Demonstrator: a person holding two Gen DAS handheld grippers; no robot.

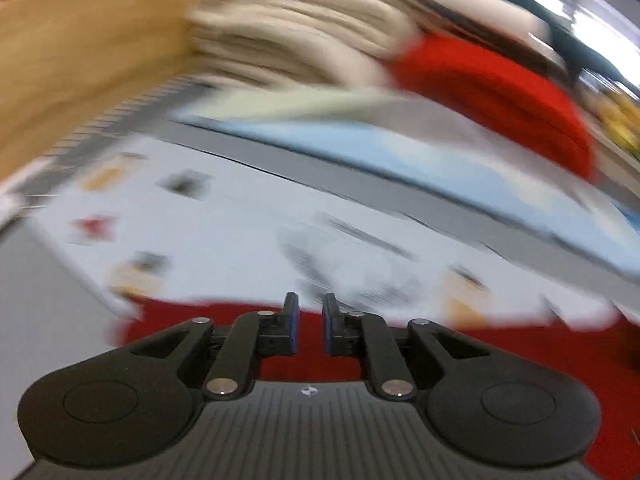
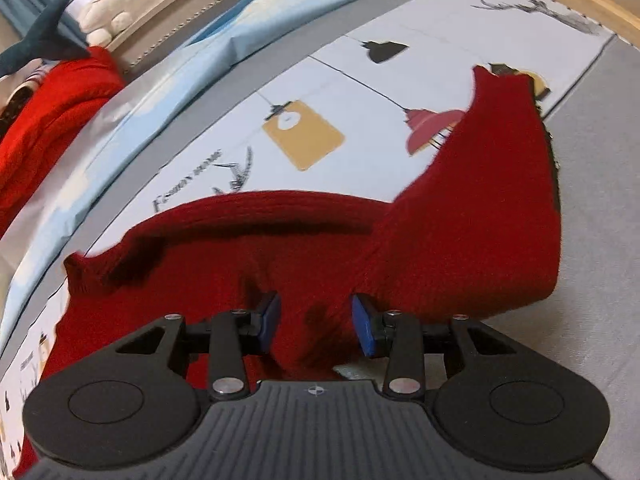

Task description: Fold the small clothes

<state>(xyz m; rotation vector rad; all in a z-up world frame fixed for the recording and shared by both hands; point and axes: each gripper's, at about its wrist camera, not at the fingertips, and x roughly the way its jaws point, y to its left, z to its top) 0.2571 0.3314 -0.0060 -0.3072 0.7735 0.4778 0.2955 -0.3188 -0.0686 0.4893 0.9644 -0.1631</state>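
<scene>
A dark red knitted garment [image 2: 328, 248] lies partly folded on the printed white mat [image 2: 360, 92], one part turned up toward the far right. My right gripper [image 2: 316, 320] is open just above it, blue pads on either side of a raised fold, nothing held. The left wrist view is heavily blurred. There my left gripper [image 1: 310, 316] stands with a narrow gap between its pads and nothing visible between them, over the near edge of the red garment [image 1: 312, 360].
A stack of red clothes [image 2: 48, 120] lies at the far left, also in the left wrist view [image 1: 500, 92]. A beige folded pile [image 1: 288, 28] sits beyond. A light blue sheet [image 2: 224, 40], plush toys [image 2: 104, 16] and the wooden floor [image 1: 72, 60] border the mat.
</scene>
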